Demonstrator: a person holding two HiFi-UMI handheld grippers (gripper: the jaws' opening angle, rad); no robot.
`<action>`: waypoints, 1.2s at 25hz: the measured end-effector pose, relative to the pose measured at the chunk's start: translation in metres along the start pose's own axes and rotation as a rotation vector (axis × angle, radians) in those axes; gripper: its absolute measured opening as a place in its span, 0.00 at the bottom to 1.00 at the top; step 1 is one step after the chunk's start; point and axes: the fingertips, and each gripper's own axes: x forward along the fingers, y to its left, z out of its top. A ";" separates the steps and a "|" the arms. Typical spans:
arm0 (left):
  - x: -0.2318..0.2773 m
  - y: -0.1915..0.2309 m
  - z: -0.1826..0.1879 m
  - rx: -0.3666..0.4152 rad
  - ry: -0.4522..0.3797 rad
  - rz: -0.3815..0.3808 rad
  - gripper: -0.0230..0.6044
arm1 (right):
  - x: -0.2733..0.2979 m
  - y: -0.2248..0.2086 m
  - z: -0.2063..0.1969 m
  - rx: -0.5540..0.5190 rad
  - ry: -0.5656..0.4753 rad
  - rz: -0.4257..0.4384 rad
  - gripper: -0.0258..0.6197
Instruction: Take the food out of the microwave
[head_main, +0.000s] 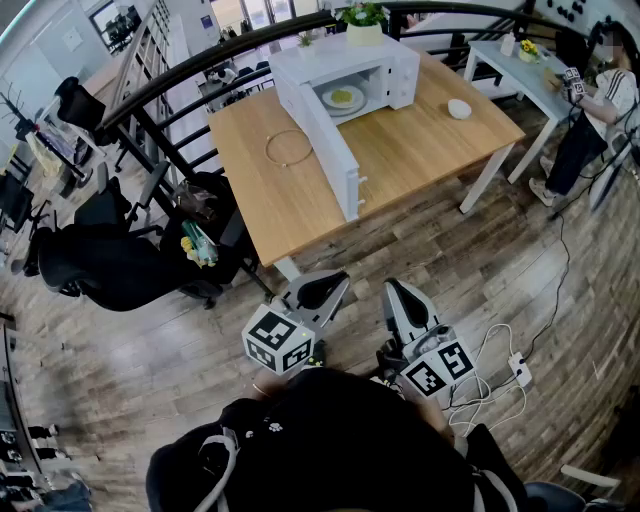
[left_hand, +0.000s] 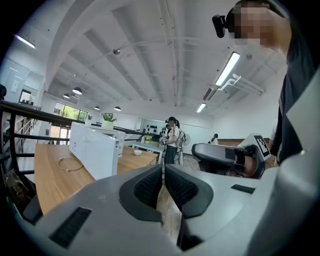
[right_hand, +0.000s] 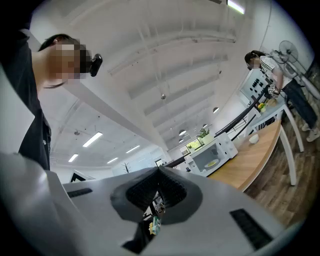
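Left gripper (left_hand: 163, 172): jaws shut, pads together, nothing between. Right gripper (right_hand: 159, 172): jaws shut too, empty. Both sit close to the person (head_main: 340, 440), over the floor (head_main: 480, 260), well apart from the desk (head_main: 420, 150). Microwave (head_main: 350, 70) on the desk, door (head_main: 325, 150) open, food (head_main: 342, 97) on plate (head_main: 358, 101) inside.

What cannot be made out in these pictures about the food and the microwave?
- The food: too small in the head view and the right gripper view; only a yellow patch on a plate shows.
- The inside of the microwave: in the left gripper view its open door hides it.
- The ring on the table: too thin in the head view to tell its material.
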 end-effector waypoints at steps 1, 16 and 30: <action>0.001 -0.001 0.001 0.001 0.000 0.000 0.08 | -0.001 0.000 0.001 0.000 0.000 0.001 0.05; 0.031 -0.037 -0.003 0.022 0.040 -0.029 0.08 | -0.030 -0.004 0.017 -0.038 -0.036 0.066 0.05; 0.086 -0.097 -0.010 0.010 0.025 -0.055 0.08 | -0.097 -0.040 0.049 -0.074 -0.041 0.063 0.04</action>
